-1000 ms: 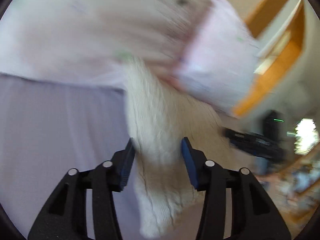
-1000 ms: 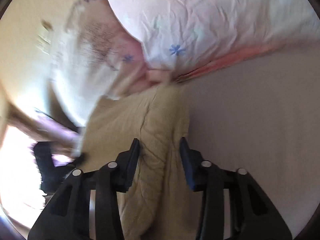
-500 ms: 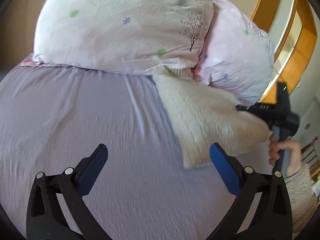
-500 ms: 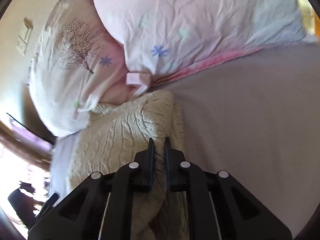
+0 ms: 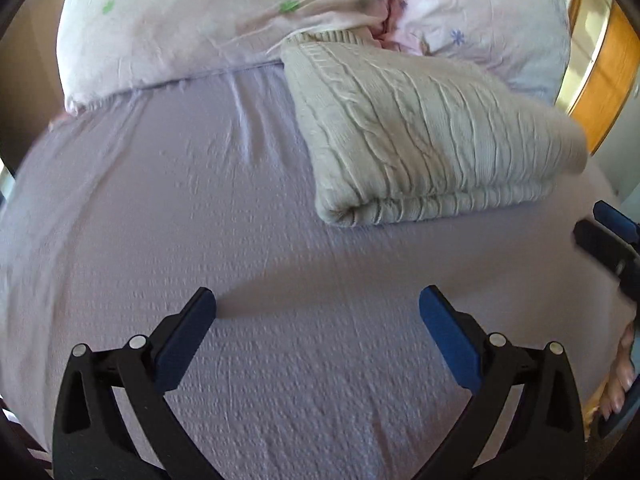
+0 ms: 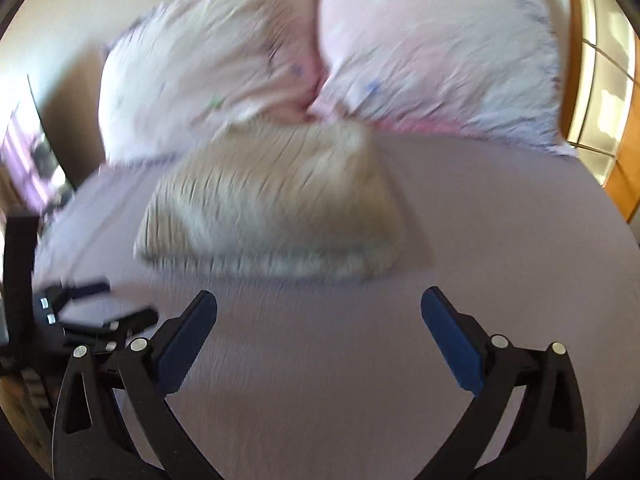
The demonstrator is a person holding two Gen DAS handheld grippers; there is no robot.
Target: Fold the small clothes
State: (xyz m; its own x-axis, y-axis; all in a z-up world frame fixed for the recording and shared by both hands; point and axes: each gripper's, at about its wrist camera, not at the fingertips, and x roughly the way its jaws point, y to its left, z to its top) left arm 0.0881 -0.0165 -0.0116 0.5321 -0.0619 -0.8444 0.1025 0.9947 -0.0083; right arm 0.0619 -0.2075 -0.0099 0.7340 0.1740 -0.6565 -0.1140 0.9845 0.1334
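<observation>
Ahead of the matt black plastic fingers [image 5: 192,322], a cream cable-knit sweater [image 5: 424,136] is lying ribbed and soft on the crinkled lilac bedsheet [image 5: 180,184].

No readable text, label or number anywhere.

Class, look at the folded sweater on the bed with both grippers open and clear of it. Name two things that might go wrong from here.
1. The sweater rests with its far end against the pillows; a nudged pillow might push the fold open.
2. The right gripper view is blurred, which suggests fast motion, and the left gripper sits close beside it on the sheet; they might collide, or a finger might catch the sweater's rolled near edge and undo the fold.
</observation>
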